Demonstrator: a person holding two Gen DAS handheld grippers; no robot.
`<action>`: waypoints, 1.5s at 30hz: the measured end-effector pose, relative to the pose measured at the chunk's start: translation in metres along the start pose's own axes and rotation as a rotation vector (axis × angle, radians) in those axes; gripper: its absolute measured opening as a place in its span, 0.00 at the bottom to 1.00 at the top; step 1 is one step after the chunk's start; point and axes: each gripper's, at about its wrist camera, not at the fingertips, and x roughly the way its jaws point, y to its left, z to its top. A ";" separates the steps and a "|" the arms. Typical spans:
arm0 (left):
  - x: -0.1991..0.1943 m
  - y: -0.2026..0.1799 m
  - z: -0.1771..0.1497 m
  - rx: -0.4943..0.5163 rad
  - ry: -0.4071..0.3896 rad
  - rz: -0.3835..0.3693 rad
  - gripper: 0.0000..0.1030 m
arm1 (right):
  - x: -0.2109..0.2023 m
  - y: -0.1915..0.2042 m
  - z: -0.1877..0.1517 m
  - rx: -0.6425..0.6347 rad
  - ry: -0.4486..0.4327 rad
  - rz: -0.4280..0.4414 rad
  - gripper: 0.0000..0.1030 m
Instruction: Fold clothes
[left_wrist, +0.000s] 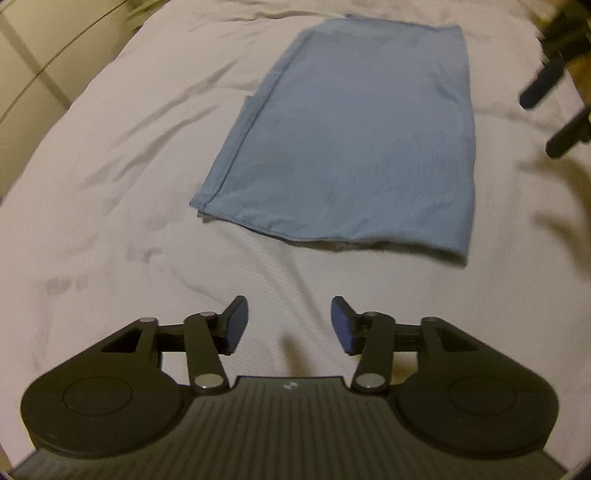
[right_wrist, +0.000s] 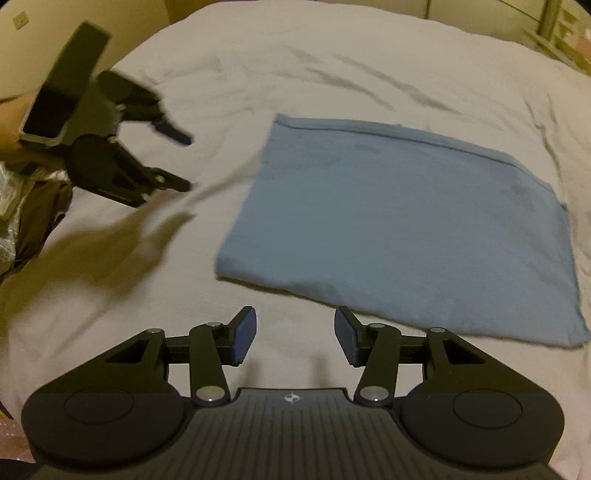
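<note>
Garment (left_wrist: 343, 140): blue, folded into a flat rectangle, lay on the white sheet (left_wrist: 110, 166).
Left gripper (left_wrist: 290, 325): jaws spread, empty, above the sheet near the garment.
Right gripper (right_wrist: 294, 339): jaws spread, empty, by the garment's edge.
Writing: none legible; small emblem on each gripper body.

Matt blue cloth garment (left_wrist: 347, 140) — wrinkled white sheet (left_wrist: 110, 184)
</note>
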 end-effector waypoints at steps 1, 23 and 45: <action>0.005 0.000 -0.002 0.069 -0.010 0.019 0.55 | 0.005 0.007 0.003 -0.020 0.000 -0.007 0.49; 0.142 0.018 -0.035 1.227 -0.375 0.279 0.45 | 0.085 0.092 -0.016 -0.484 0.071 -0.382 0.56; 0.103 0.036 0.034 1.092 -0.313 0.262 0.03 | 0.045 0.067 -0.013 -0.403 -0.155 -0.310 0.00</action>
